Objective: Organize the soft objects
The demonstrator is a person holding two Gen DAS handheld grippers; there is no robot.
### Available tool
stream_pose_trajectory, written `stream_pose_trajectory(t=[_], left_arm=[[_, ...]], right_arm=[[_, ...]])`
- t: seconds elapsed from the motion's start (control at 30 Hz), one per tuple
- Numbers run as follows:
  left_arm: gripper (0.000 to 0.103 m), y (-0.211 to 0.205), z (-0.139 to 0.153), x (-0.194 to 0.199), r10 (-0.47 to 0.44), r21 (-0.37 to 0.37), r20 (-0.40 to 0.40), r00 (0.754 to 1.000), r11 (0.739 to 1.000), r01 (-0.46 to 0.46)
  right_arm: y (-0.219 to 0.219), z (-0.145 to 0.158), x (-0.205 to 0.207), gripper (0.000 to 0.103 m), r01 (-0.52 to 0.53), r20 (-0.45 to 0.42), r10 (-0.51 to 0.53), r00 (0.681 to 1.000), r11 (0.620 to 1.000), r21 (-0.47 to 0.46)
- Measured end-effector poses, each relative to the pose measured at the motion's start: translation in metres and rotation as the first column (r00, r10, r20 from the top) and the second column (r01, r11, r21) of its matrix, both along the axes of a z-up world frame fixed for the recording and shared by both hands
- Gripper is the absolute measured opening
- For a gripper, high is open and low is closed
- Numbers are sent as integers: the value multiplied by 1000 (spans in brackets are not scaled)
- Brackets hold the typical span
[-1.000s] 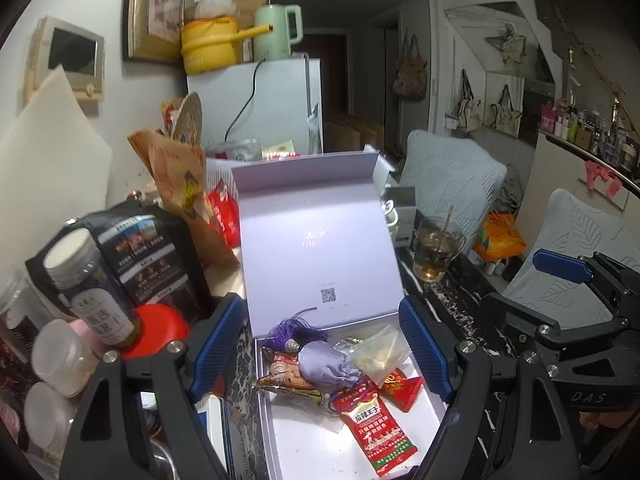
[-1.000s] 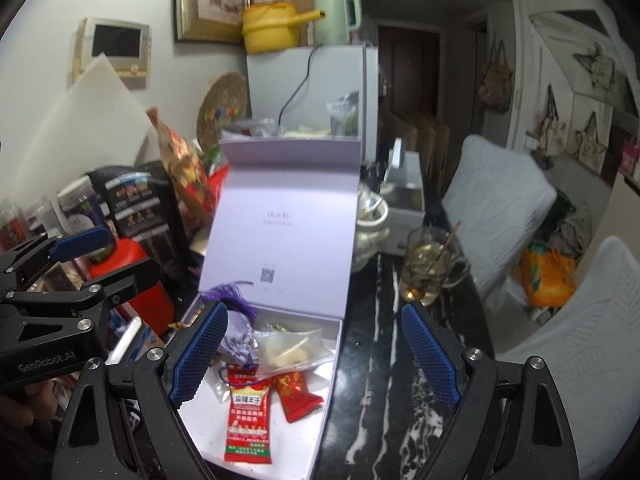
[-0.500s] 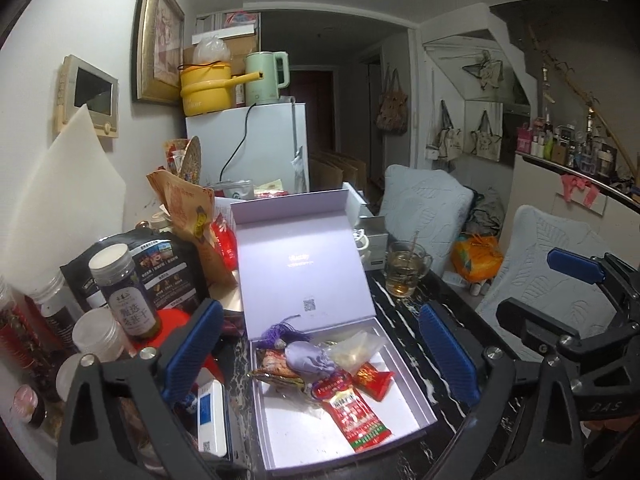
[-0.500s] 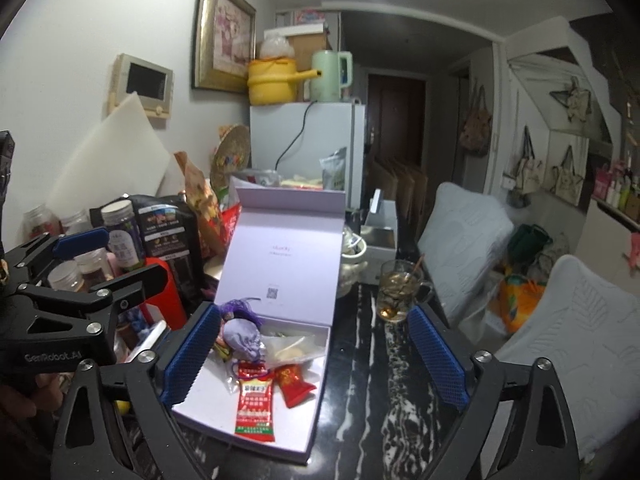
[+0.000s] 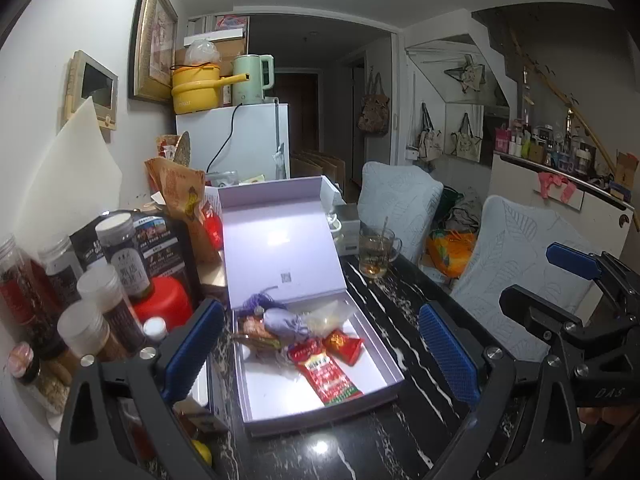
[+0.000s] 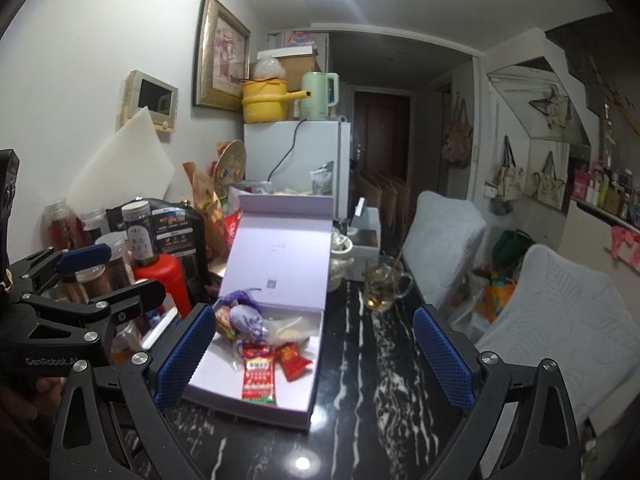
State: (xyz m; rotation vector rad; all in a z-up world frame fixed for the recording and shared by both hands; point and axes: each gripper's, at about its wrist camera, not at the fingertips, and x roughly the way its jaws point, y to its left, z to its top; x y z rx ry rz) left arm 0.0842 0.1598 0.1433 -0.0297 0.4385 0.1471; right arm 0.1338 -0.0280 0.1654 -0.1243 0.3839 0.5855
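While both grippers hang low in the frame, nothing sits between their blue pads. The left gripper point(image 5: 320, 354) has its jaws wide apart. The right gripper point(image 6: 314, 354) has jaws that are opening, and they hold nothing too.

Just past them, in the middle of both views, an open box point(image 5: 384, 354) lies on the dark worktop point(image 6: 380, 360). Soft things lie in a heap at the far end of the box. A red packet point(image 5: 326, 374) lies nearest, flat on the white floor of the box. A small red pack point(image 5: 343, 345) lies beside it, to the right. Behind them sits a purple pouch point(image 5: 285, 322) with a tassel, and a clear bag point(image 5: 330, 314) rests beside it. The lid point(image 5: 280, 248) stands up at the back.

On the left of the frame, jars point(image 5: 98, 320) and a red bottle point(image 5: 162, 306) stand close together. A glass cup point(image 5: 374, 250) with a stick in it stands right of the lid. Farther back, a white fridge point(image 5: 248, 138) holds a yellow pot point(image 5: 196, 88) and a green kettle point(image 5: 250, 80).
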Motion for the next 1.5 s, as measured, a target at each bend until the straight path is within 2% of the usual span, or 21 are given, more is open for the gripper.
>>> stream_pose_trajectory(t=[0.23, 0.37, 0.7, 1.5], left_arm=[[100, -6, -20, -13, -21, -32, -32, 999, 999, 19], [100, -6, -36, -17, -48, -84, -69, 996, 996, 42], [100, -9, -58, -20, -44, -107, -115, 992, 994, 31], [100, -9, -68, -14, -51, -129, -145, 988, 991, 32]], right_arm=[[-14, -18, -18, 101, 25, -41, -25, 999, 1000, 12], [-22, -29, -25, 101, 49, -63, -48, 997, 999, 19], [-32, -61, -27, 101, 69, -147, -65, 987, 997, 21], [-21, -73, -22, 101, 49, -175, -49, 983, 999, -5]])
